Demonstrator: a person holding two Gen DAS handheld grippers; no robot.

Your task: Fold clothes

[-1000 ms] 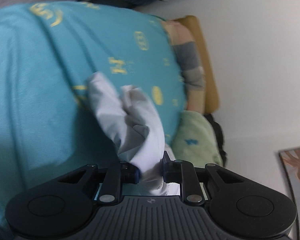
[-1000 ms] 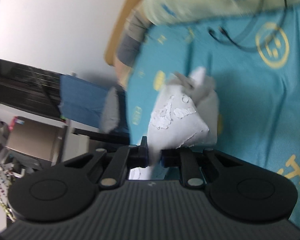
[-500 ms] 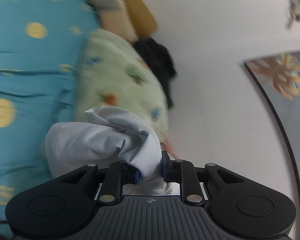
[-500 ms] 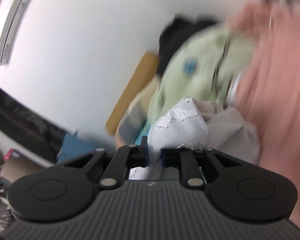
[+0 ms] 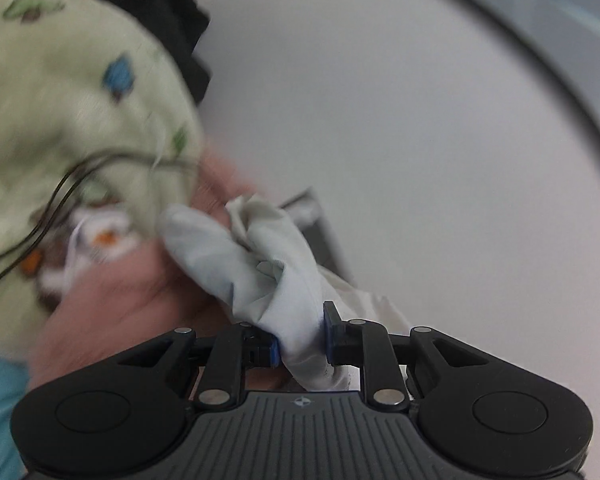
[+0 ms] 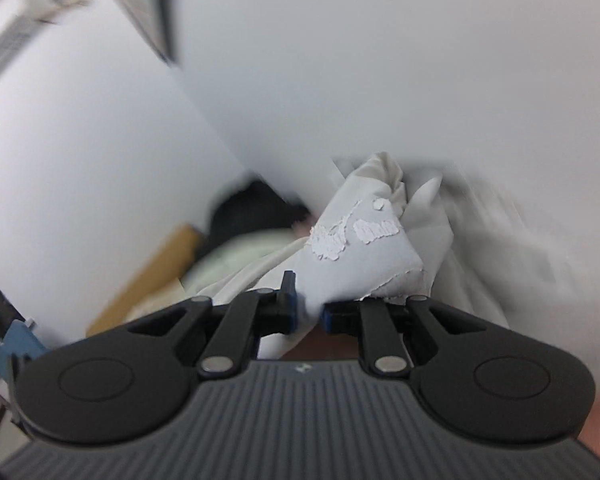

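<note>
My left gripper (image 5: 300, 336) is shut on a bunched fold of a pale grey-white garment (image 5: 268, 272), which rises crumpled between the fingers. My right gripper (image 6: 308, 304) is shut on another part of the same garment (image 6: 364, 256), where a cracked white print shows. Both are lifted and tilted up toward the white wall. More of the white cloth hangs blurred to the right in the right wrist view (image 6: 480, 248).
A pale green patterned blanket (image 5: 60, 120) with a thin black cable (image 5: 60, 192) lies left, pink cloth (image 5: 120, 300) below it, black fabric (image 5: 168, 16) behind. A wooden headboard (image 6: 156, 272) and the white wall (image 6: 380, 60) fill the right wrist view. A framed picture (image 5: 560, 20) hangs upper right.
Both grippers have swung up and away from the teal bedsheet, carrying the garment; the views now show the green blanket, pink cloth and wall. Both stay shut.
</note>
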